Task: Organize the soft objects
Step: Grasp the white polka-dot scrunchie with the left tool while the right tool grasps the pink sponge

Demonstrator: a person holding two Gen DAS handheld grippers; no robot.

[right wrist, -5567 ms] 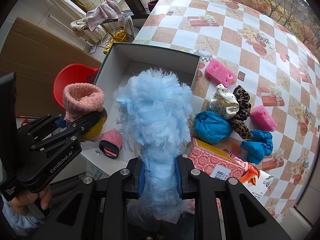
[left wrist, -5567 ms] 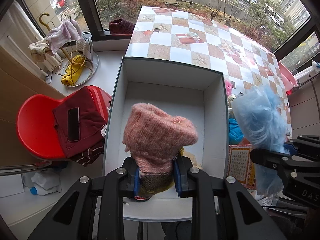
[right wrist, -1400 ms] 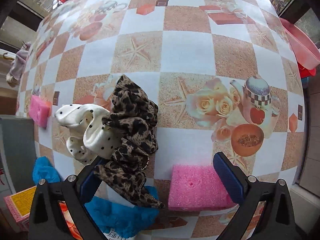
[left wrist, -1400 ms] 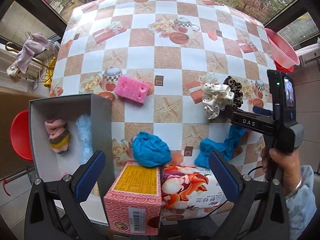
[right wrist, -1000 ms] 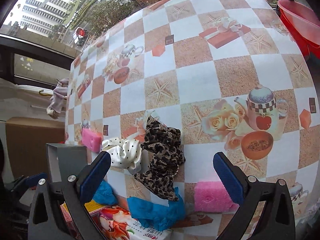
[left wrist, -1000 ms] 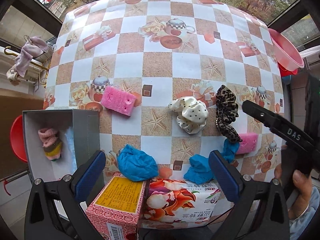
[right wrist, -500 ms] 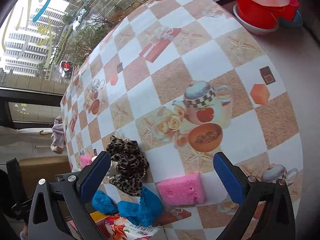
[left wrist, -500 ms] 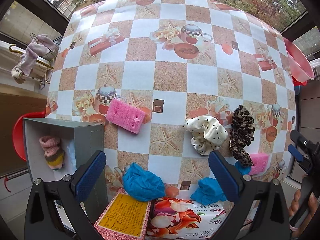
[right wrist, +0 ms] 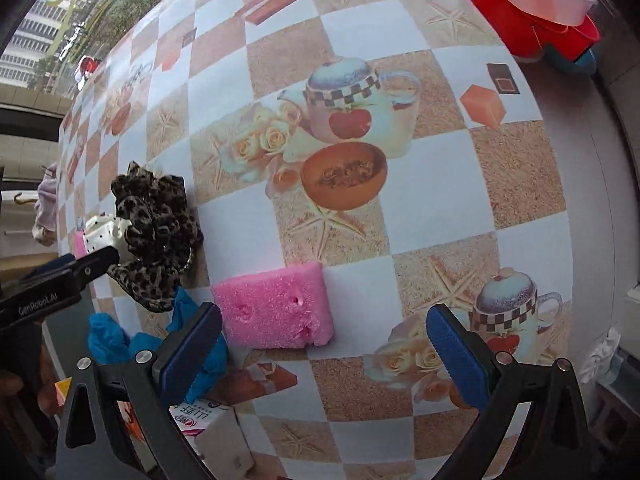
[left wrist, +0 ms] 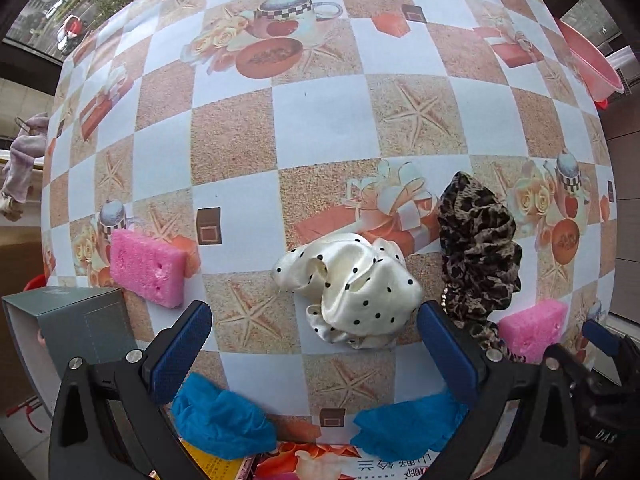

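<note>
Left wrist view shows the left hand-held gripper spread wide over the bench, the cream polka-dot scrunchie lying between its fingers, untouched. Touching that scrunchie's right side is a leopard-print scrunchie; a pink sponge lies well to its left, near the grey box. Crumpled blue cloths sit nearer the camera. The right hand-held gripper, also spread, hangs by another pink sponge.
</note>
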